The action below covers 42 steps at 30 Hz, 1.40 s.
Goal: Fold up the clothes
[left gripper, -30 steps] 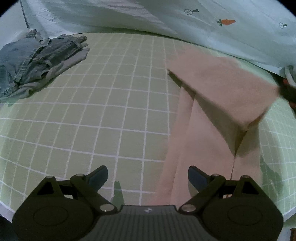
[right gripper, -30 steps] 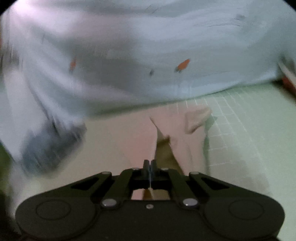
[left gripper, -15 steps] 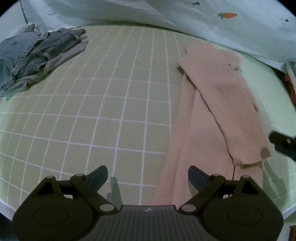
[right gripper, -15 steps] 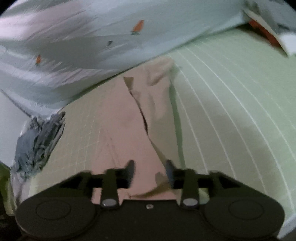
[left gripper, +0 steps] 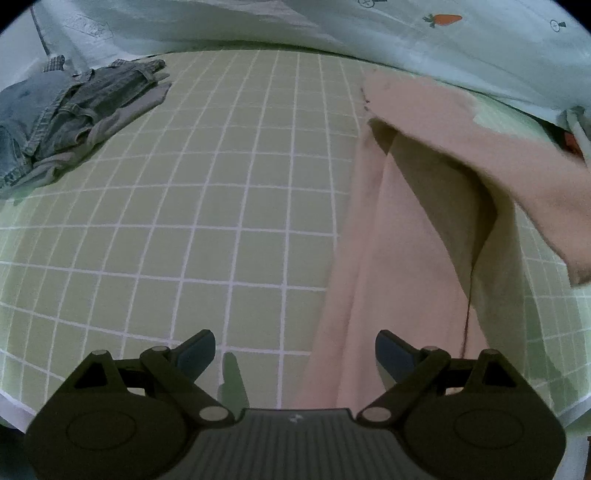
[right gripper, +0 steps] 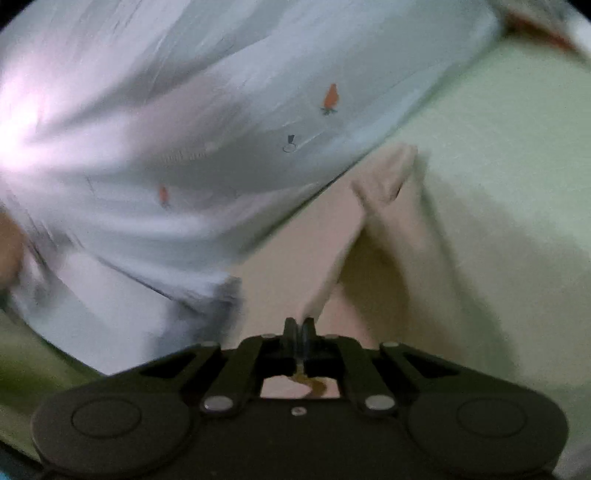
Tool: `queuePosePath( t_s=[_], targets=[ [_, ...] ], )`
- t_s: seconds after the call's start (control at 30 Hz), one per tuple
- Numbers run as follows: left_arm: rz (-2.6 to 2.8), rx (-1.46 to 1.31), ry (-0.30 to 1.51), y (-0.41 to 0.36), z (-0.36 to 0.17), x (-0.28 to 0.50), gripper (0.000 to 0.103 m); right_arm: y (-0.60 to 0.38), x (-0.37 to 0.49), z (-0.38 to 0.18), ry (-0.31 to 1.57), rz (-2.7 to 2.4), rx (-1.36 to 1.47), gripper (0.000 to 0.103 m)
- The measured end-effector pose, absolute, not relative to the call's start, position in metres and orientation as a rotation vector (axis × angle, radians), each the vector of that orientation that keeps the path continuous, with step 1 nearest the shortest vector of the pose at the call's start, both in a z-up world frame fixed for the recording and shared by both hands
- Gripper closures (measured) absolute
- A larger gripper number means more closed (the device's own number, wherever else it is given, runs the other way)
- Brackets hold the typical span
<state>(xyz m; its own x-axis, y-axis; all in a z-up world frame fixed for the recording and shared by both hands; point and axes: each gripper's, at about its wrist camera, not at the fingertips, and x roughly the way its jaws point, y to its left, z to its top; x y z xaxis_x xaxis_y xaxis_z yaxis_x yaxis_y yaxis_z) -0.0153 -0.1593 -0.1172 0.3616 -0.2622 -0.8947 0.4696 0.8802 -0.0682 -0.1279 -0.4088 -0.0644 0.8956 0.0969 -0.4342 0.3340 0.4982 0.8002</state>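
Right gripper (right gripper: 300,328) pinches soft pink garment (left gripper: 402,236) (one flap lifted); left gripper (left gripper: 295,350) spread, empty.

Likely a home bedroom: carrot-print quilt (left gripper: 461,44), green checked bedsheet (left gripper: 221,192).

You see a pale pink garment (left gripper: 399,258) on a light green sheet (left gripper: 221,206) gridded with white lines. Faded blue denim (left gripper: 70,110) lies on a beige cloth (left gripper: 122,118). The pale mint quilt (left gripper: 424,33) carries small orange carrots. Your grippers are black with blue pads (left gripper: 195,350).
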Motion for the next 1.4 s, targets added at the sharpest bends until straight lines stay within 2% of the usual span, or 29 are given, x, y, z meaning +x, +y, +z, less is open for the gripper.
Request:
queuePosePath(
  t_s=[0.03, 0.17, 0.2, 0.27, 0.3, 0.33, 0.43, 0.53, 0.6, 0.73, 0.8, 0.87, 0.9, 0.93, 0.97, 1.0, 1.07, 1.1, 1.13, 1.23, 1.4],
  targets=[
    [-0.476, 0.214, 1.112, -0.160, -0.118, -0.016, 0.010, -0.411, -0.133, -0.079, 0.497, -0.170, 1.120, 0.100],
    [-0.478, 0.227, 1.134, -0.163, -0.122, -0.018, 0.010, -0.411, -0.141, -0.157, 0.846, -0.376, 1.200, 0.099],
    [-0.481, 0.233, 1.133, -0.164, -0.122, -0.019, 0.010, -0.411, -0.144, -0.161, 0.845, -0.382, 1.225, 0.095],
    [-0.489, 0.240, 1.136, -0.165, -0.124, -0.021, 0.010, -0.411, -0.141, -0.148, 0.823, -0.393, 1.134, 0.081],
    [-0.492, 0.243, 1.139, -0.166, -0.125, -0.022, 0.010, -0.410, -0.140, -0.141, 0.812, -0.399, 1.084, 0.062],
    [-0.494, 0.245, 1.148, -0.168, -0.126, -0.022, 0.010, -0.407, -0.137, -0.135, 0.806, -0.411, 1.006, 0.047],
    [-0.507, 0.254, 1.162, -0.172, -0.130, -0.026, 0.010, -0.397, -0.122, -0.127, 0.850, -0.444, 0.817, 0.035],
    [-0.525, 0.260, 1.162, -0.176, -0.131, -0.028, 0.010, -0.388, -0.109, -0.130, 0.897, -0.441, 0.696, 0.027],
    [-0.533, 0.259, 1.161, -0.177, -0.132, -0.029, 0.011, -0.382, -0.106, -0.135, 0.920, -0.422, 0.641, 0.026],
    [-0.554, 0.261, 1.151, -0.179, -0.133, -0.031, 0.021, -0.368, -0.099, -0.140, 0.952, -0.398, 0.542, 0.022],
    [-0.570, 0.258, 1.146, -0.179, -0.131, -0.032, 0.029, -0.360, -0.097, -0.140, 0.965, -0.376, 0.478, 0.022],
    [-0.597, 0.245, 1.143, -0.180, -0.130, -0.034, 0.046, -0.354, -0.096, -0.139, 0.979, -0.348, 0.413, 0.026],
    [-0.614, 0.237, 1.145, -0.180, -0.129, -0.035, 0.050, -0.350, -0.095, -0.138, 0.984, -0.335, 0.384, 0.032],
    [-0.630, 0.225, 1.154, -0.181, -0.129, -0.036, 0.058, -0.349, -0.096, -0.139, 0.982, -0.325, 0.373, 0.041],
    [-0.645, 0.213, 1.164, -0.183, -0.129, -0.037, 0.072, -0.348, -0.097, -0.138, 0.983, -0.308, 0.366, 0.046],
    [-0.661, 0.202, 1.173, -0.184, -0.128, -0.038, 0.080, -0.348, -0.099, -0.137, 0.986, -0.291, 0.361, 0.056],
    [-0.706, 0.126, 1.246, -0.181, -0.130, -0.039, 0.088, -0.351, -0.103, -0.136, 1.004, -0.252, 0.372, 0.076],
    [-0.738, 0.075, 1.299, -0.176, -0.130, -0.040, 0.089, -0.355, -0.107, -0.137, 1.017, -0.227, 0.415, 0.088],
    [-0.760, 0.029, 1.329, -0.170, -0.126, -0.044, 0.090, -0.362, -0.116, -0.135, 1.031, -0.211, 0.473, 0.091],
    [-0.831, -0.100, 1.371, -0.154, -0.109, -0.052, 0.090, -0.386, -0.148, -0.126, 1.041, -0.176, 0.657, 0.093],
    [-0.892, -0.199, 1.240, -0.166, -0.057, -0.029, 0.091, -0.427, -0.172, -0.086, 0.889, -0.167, 0.834, 0.093]
  ],
)
